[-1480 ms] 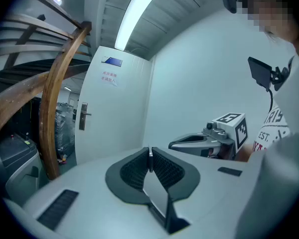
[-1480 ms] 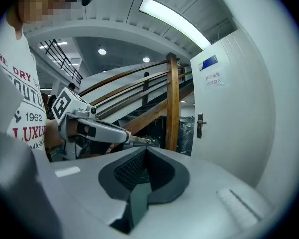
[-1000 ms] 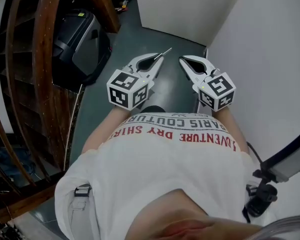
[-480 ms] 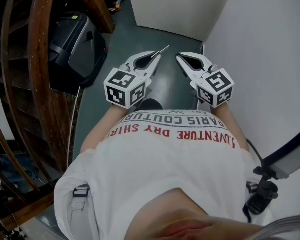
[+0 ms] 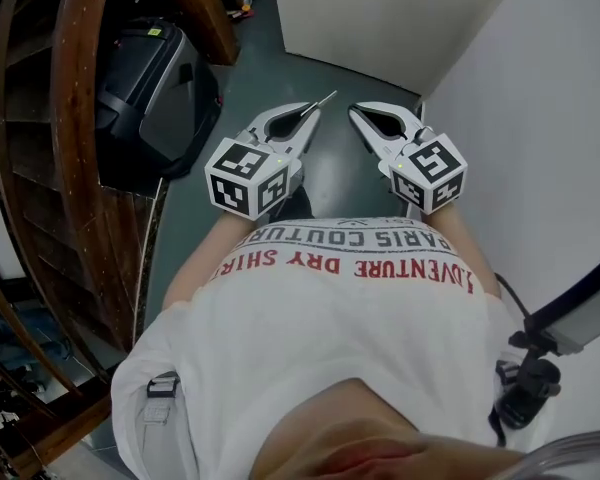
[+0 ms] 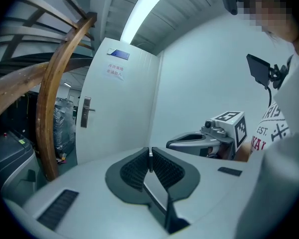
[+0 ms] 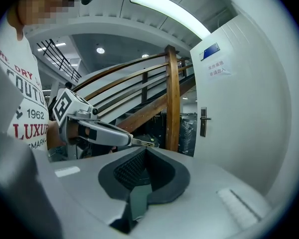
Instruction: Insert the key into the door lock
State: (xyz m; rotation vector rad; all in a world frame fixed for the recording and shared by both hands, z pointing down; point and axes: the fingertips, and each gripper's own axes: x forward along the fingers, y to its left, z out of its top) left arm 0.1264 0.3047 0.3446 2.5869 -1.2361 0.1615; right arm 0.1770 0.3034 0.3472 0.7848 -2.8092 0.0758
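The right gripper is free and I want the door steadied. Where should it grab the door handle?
Best grip the door handle by its lever, jaws above and below, coming square-on from the front: it juts level from an upright plate. The right gripper is shut; open it first.

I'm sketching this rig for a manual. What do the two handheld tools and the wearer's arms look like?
Both the left tool and right tool are light grey, beak-shaped shells with black ribbed pads. Each carries a white cube of black square markers at the rear. The person wears a short-sleeved white T-shirt with red and dark lettering.
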